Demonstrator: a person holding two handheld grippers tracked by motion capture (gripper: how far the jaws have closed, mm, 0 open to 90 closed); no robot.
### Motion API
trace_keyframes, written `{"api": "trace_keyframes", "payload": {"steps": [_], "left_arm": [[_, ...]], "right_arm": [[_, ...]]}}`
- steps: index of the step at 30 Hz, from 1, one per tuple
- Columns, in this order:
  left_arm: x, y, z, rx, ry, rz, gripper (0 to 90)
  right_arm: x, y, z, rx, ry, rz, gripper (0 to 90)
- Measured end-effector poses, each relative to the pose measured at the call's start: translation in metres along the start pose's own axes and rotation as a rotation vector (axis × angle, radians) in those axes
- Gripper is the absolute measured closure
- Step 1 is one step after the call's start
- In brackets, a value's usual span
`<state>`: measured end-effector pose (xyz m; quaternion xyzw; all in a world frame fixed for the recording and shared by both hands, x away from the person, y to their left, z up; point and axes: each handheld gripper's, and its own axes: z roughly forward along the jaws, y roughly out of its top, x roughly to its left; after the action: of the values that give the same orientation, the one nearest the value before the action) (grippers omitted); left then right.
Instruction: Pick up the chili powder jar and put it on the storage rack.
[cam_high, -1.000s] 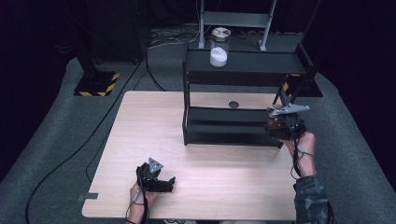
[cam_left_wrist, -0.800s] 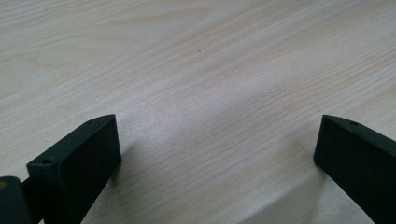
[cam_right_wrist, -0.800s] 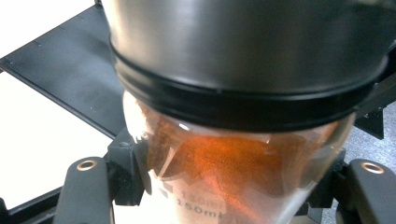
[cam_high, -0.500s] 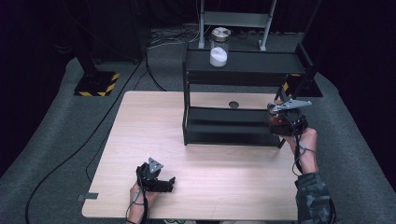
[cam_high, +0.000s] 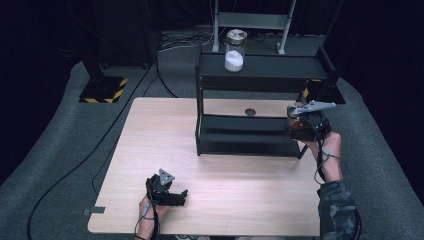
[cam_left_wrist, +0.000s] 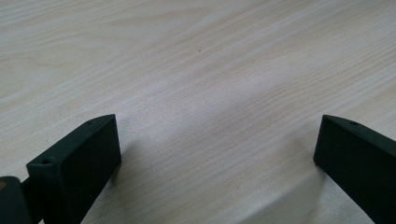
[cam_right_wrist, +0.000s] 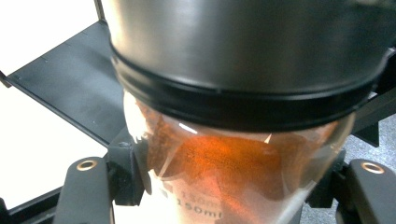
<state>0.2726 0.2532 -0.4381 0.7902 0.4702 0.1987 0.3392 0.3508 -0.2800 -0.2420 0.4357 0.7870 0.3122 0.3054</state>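
Left gripper rests low on the table, jaws spread wide, nothing between them. Right gripper, raised at the black shelf's right end, is clamped on a glass jar. Right gripper view: orange powder inside, metal lid toward camera, long axis tilted.

Jar on shelf top, shelf at table back-right

"150ml" on the glass jar
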Motion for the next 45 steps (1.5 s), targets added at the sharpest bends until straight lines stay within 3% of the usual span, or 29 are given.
{"api": "trace_keyframes", "payload": {"steps": [45], "left_arm": [[-0.001, 0.0, 0.0, -0.002, 0.005, 0.007, 0.0]], "right_arm": [[-0.013, 0.048, -0.02, -0.027, -0.026, -0.031, 31.1]]}}
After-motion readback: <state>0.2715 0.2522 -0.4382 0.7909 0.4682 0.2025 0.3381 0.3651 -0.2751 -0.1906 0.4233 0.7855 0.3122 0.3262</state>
